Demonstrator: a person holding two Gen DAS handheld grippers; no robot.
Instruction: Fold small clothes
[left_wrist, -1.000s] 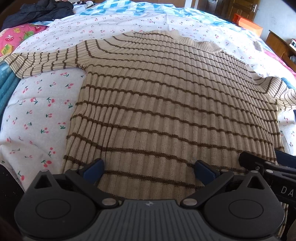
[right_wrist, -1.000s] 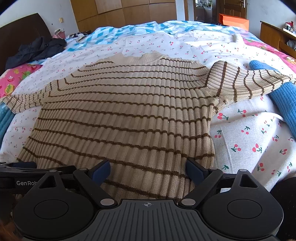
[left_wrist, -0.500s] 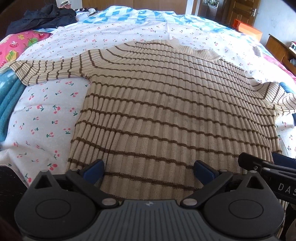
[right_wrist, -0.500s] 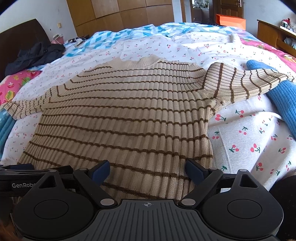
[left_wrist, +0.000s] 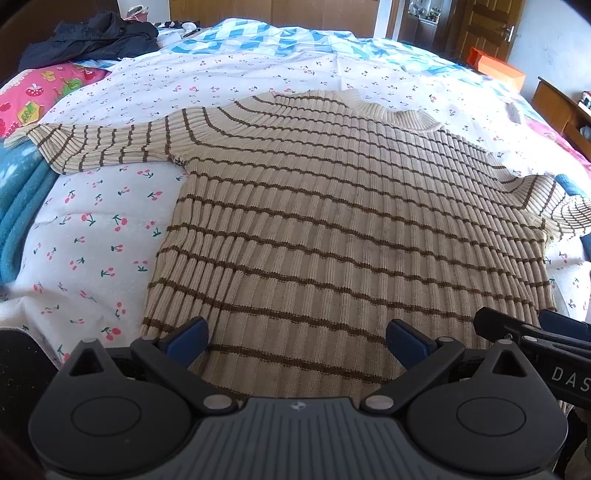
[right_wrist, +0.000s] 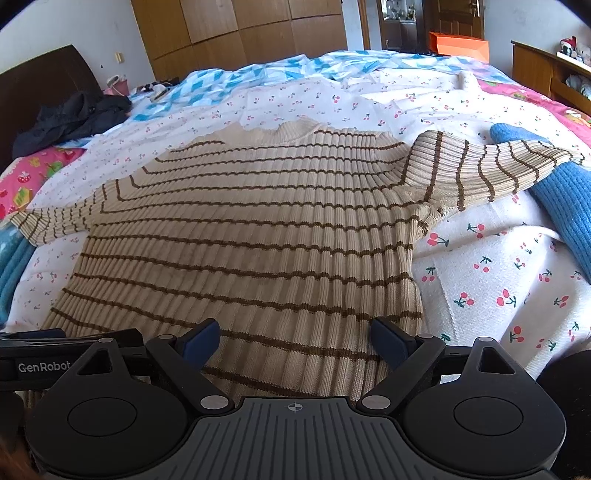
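One striped sweater (left_wrist: 332, 229), flat on cherry-print bedspread (left_wrist: 92, 236), two sleeves outspread toward 9 and 3 o'clock. Two grippers at hem, 6 o'clock: left gripper (left_wrist: 297, 341) spread wide, empty; right gripper (right_wrist: 294, 341) likewise. Hem edge hidden behind both. One dark garment (left_wrist: 88, 37), 11 o'clock, indistinct.

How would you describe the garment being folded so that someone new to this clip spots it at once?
Start at the bed covered by a white cherry-print sheet. Spread flat across its middle, sleeves out to both sides, lies the striped sweater, its hem nearest the cameras. It is the only ribbed beige knit with thin brown stripes; the blue knit under its sleeve and the dark clothes near the headboard are plain.
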